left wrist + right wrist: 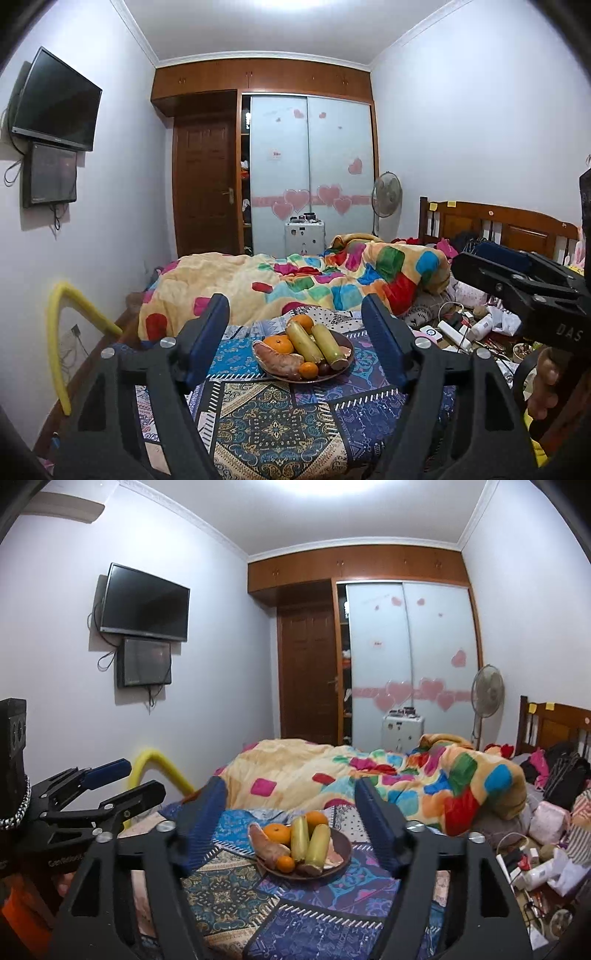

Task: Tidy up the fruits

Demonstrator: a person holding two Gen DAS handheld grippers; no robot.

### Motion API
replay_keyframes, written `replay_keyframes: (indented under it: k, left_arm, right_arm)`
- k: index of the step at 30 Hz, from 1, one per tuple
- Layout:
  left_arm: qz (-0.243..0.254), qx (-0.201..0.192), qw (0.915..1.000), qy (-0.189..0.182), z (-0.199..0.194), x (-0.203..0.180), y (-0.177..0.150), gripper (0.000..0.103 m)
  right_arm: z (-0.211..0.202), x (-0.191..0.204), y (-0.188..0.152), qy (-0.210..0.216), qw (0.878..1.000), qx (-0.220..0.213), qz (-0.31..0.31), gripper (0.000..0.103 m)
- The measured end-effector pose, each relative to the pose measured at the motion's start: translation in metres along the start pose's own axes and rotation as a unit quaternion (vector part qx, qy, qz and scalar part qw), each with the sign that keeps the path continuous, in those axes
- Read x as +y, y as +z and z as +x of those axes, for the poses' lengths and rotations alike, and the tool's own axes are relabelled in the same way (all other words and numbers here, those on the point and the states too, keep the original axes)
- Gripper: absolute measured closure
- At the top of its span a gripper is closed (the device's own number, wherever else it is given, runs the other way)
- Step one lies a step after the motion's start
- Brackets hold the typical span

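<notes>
White letters "DAS" stand on the right tongs [480, 271]; other print is too blurred to read.

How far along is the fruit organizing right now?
Nothing looks done yet: oranges, two corn cobs and a sweet potato all sit piled on the brown plate. Nothing is in hand; the left gripper and right gripper are open, short of the plate. All the sorting remains.
</notes>
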State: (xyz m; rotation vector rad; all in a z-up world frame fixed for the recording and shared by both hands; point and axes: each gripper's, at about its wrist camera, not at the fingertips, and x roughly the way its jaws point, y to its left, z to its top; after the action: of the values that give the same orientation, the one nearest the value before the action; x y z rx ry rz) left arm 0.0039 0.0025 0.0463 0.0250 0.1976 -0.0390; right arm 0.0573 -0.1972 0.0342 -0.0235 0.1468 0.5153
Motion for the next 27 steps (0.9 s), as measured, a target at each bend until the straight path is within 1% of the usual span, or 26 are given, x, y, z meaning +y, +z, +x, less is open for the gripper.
replay_keyframes:
  k: [1, 2, 4, 5, 6, 7, 11, 27]
  left_arm:
    - [-0.001, 0.0, 1.0, 0.001, -0.002, 0.0, 0.0, 0.019]
    - [-0.004, -0.001, 1.0, 0.001, -0.004, 0.001, -0.001, 0.012]
    - [-0.009, -0.009, 0.9999, 0.005, -0.011, 0.002, -0.001, 0.011]
    - [-0.008, -0.011, 0.9999, 0.006, -0.013, 0.002, -0.002, 0.009]
    - [-0.008, -0.012, 0.9999, 0.006, -0.016, 0.002, -0.002, 0.008]
    - [-0.009, -0.014, 0.9998, 0.007, -0.018, 0.002, -0.002, 0.005]
    - [-0.011, -0.018, 0.9997, 0.011, -0.025, 0.002, -0.002, 0.001]
    - [-0.013, -0.022, 0.9995, 0.017, -0.026, 0.001, -0.003, 0.0]
  right_arm:
    - [-0.002, 0.001, 0.0, -0.003, 1.0, -0.003, -0.001, 0.024]
    - [-0.004, 0.002, 0.0, -0.007, 1.0, -0.007, -0.002, 0.021]
    - [-0.011, 0.004, -0.001, -0.019, 1.0, -0.017, -0.004, 0.012]
    - [-0.012, 0.005, -0.001, -0.026, 0.999, -0.023, -0.006, 0.009]
    - [-0.014, 0.005, -0.002, -0.028, 0.999, -0.026, -0.007, 0.003]
    - [-0.016, 0.005, -0.002, -0.029, 0.999, -0.029, -0.006, 0.0]
    - [-0.019, 0.007, -0.004, -0.034, 0.999, -0.033, -0.007, 0.0]
    - [-0.027, 0.008, -0.008, -0.034, 0.999, -0.029, -0.007, 0.0]
